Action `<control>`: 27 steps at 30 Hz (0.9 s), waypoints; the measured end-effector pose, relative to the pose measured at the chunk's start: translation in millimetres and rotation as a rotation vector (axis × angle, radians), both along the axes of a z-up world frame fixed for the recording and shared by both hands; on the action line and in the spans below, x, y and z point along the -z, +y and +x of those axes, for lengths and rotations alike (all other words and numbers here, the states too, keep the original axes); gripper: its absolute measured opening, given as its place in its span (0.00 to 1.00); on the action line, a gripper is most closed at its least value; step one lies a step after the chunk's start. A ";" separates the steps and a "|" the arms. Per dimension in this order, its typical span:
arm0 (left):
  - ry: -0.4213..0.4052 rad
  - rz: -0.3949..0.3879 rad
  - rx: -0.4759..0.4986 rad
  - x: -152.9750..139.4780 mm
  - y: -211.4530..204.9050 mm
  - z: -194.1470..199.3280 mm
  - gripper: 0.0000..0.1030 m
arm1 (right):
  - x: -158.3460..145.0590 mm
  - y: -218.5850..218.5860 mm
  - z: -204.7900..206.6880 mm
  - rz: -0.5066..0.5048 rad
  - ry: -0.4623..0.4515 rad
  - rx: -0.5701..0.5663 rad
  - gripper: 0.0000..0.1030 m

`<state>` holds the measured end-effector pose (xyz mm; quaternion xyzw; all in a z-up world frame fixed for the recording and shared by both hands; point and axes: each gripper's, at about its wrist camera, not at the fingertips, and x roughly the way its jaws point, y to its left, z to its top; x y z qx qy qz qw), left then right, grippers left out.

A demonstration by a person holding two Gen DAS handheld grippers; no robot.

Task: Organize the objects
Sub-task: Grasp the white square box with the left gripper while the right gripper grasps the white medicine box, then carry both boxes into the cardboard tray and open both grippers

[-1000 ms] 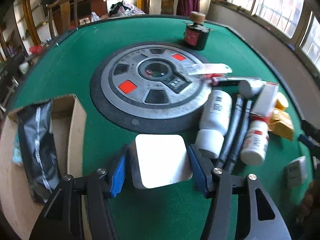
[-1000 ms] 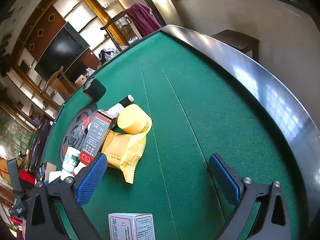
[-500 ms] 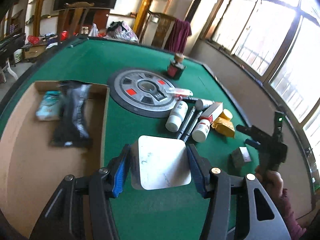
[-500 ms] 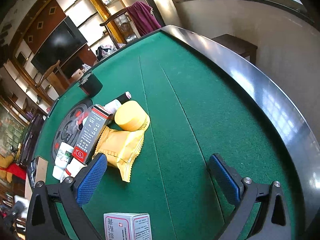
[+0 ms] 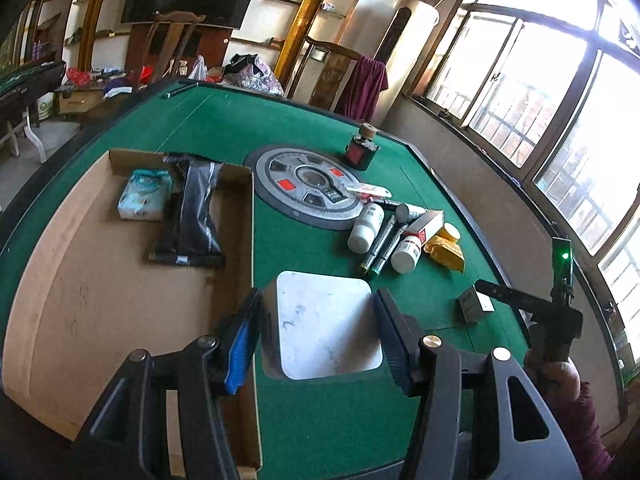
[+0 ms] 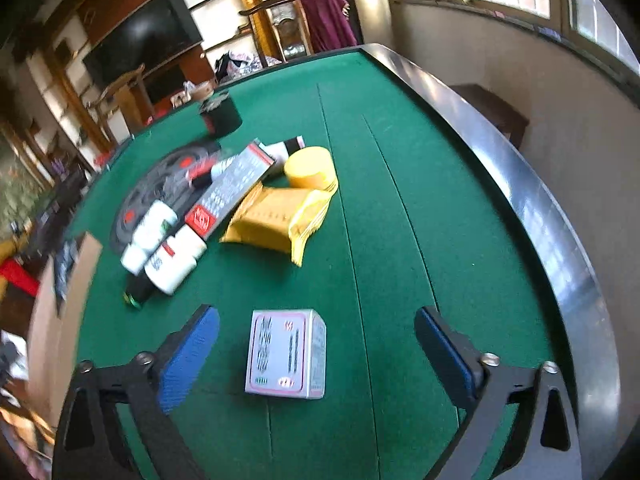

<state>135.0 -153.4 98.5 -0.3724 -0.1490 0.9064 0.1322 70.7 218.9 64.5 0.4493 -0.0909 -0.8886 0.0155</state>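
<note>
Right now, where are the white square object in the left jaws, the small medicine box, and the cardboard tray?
white square object [image 5: 328, 324]: left wrist view, its top face.
small medicine box [image 6: 286, 354]: right wrist view, printed top.
cardboard tray [image 5: 120, 300]: left wrist view, bare floor.

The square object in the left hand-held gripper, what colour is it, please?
White with faint grey marbling, dark sides; the square object shows best in the left wrist view.

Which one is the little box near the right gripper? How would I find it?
Start at the green table. In front of the pile of bottles, a small white box lies alone on the felt, between the right gripper's closing jaws. Only it has a pink border.
</note>
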 end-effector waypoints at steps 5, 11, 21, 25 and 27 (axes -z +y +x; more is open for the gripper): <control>0.011 -0.011 -0.024 -0.8 -11.0 8.0 0.53 | 12.6 -17.2 -5.2 0.149 -0.038 -0.011 0.57; 0.032 -0.026 -0.069 -7.3 -34.4 18.4 0.53 | 19.0 -17.1 -3.7 0.101 -0.051 -0.013 0.36; 0.040 -0.120 -0.186 -18.8 -98.8 4.9 0.53 | -45.0 -83.0 7.2 -0.042 0.041 -0.215 0.36; 0.014 -0.156 -0.214 -18.5 -127.0 -21.0 0.53 | -65.8 -145.4 3.1 -0.112 0.046 -0.361 0.36; -0.008 -0.164 -0.219 -14.7 -139.6 -37.8 0.53 | -70.0 -175.1 -1.0 -0.160 0.026 -0.428 0.36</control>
